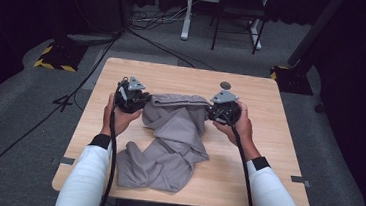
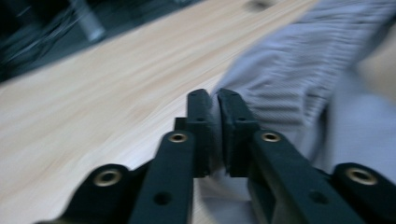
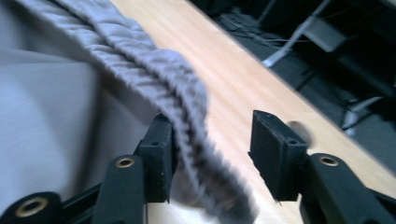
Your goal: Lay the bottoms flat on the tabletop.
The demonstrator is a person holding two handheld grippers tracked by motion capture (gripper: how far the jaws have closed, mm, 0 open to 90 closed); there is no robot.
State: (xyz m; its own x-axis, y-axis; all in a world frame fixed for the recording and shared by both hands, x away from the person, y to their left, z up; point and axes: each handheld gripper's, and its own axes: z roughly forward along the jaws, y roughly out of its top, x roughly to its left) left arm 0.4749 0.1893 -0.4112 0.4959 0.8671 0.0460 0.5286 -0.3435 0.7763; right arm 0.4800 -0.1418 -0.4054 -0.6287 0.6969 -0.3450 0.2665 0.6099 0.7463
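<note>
A grey garment [image 1: 173, 137] with a ribbed waistband lies crumpled in the middle of the wooden table [image 1: 268, 140]. My left gripper [image 1: 145, 99] is at the band's left end. In the left gripper view it [image 2: 215, 100] stands shut, with a thin edge of the grey cloth [image 2: 289, 70] pinched between the jaws. My right gripper [image 1: 210, 110] is at the band's right end. In the right gripper view it [image 3: 212, 135] is open, and the ribbed waistband [image 3: 154, 74] runs between the jaws, lying against the left one. A hand holds each gripper.
A small dark round mark [image 1: 225, 85] sits on the table near its far edge. Bare wood shows on both sides of the garment. Beyond the table are cables [image 1: 153, 20], white desk legs [image 1: 187, 13] and yellow-black striped stand bases [image 1: 54, 59].
</note>
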